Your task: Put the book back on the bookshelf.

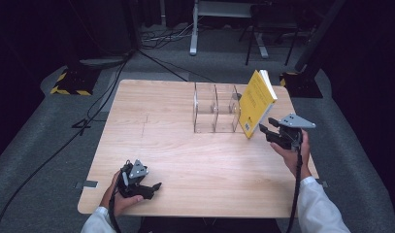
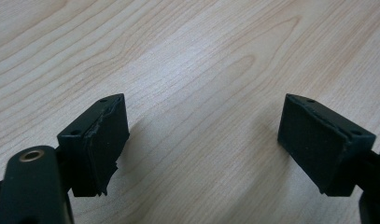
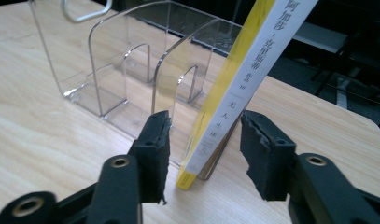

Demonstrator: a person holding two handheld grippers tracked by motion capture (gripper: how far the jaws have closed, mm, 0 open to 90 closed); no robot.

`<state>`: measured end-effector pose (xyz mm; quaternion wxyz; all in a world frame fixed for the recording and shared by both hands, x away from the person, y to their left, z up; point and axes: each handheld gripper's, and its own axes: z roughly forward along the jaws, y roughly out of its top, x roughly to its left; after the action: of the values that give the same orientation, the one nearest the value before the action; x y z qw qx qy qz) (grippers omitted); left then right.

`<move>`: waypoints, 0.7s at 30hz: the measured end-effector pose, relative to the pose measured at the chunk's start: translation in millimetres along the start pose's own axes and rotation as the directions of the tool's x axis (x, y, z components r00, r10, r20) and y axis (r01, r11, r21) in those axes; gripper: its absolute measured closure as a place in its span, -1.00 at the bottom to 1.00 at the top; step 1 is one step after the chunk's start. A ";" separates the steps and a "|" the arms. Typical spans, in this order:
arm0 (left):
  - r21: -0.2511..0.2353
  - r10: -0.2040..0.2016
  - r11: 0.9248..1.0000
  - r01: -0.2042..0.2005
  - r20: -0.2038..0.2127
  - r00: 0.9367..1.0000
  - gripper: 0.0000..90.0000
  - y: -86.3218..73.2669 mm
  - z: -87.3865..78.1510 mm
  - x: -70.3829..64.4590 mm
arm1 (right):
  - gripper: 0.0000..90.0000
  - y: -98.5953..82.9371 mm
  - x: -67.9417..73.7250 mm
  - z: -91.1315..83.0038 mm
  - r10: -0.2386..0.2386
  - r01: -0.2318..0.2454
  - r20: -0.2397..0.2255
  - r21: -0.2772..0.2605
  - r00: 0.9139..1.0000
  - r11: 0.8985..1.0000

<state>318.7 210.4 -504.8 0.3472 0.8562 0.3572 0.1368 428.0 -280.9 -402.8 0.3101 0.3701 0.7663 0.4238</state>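
— Two grippers: status?
— Left gripper [image 1: 145, 187] idle, jaws wide. Right gripper [image 3: 204, 154] jaws wide, straddling the yellow book [image 1: 255, 103] leaning at the clear acrylic rack's [image 1: 215, 108] 3 o'clock end.
— Procedure?
— Close squarely on the spine, low down.

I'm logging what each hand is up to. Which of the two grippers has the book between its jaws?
The right gripper: its open jaws straddle the spine of the tilted yellow book without touching. The left gripper is open over bare table.

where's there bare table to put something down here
Free: the wide stretch left of the clear rack, and the middle between the left gripper and the rack. Crowded: the right side, where the right gripper meets the leaning yellow book.
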 end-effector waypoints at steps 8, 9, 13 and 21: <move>0.000 -0.002 1.000 0.002 0.001 1.000 -0.63 0.0 0.0 -0.2 | -0.01 -0.7 4.7 -14.0 -0.071 0.075 -0.088 0.041 0.994 0.996; 0.000 -0.002 1.000 0.002 0.001 1.000 -0.63 0.0 0.0 -0.2 | -0.03 -1.2 6.3 -15.8 -0.082 0.087 -0.103 0.043 0.991 0.995; 0.000 -0.003 1.000 0.003 0.001 1.000 -0.63 -0.1 0.0 -0.2 | -0.09 -4.5 14.4 -24.0 -0.132 0.141 -0.131 0.061 0.983 0.988; 0.000 -0.003 1.000 0.003 0.001 1.000 -0.63 -0.1 0.0 -0.3 | -0.20 -12.7 26.7 -37.4 -0.201 0.218 -0.164 0.091 0.966 0.972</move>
<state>318.5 210.2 -504.9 0.3477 0.8557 0.3584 0.1359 380.3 -279.0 -401.5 0.2725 0.2694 0.8447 0.3737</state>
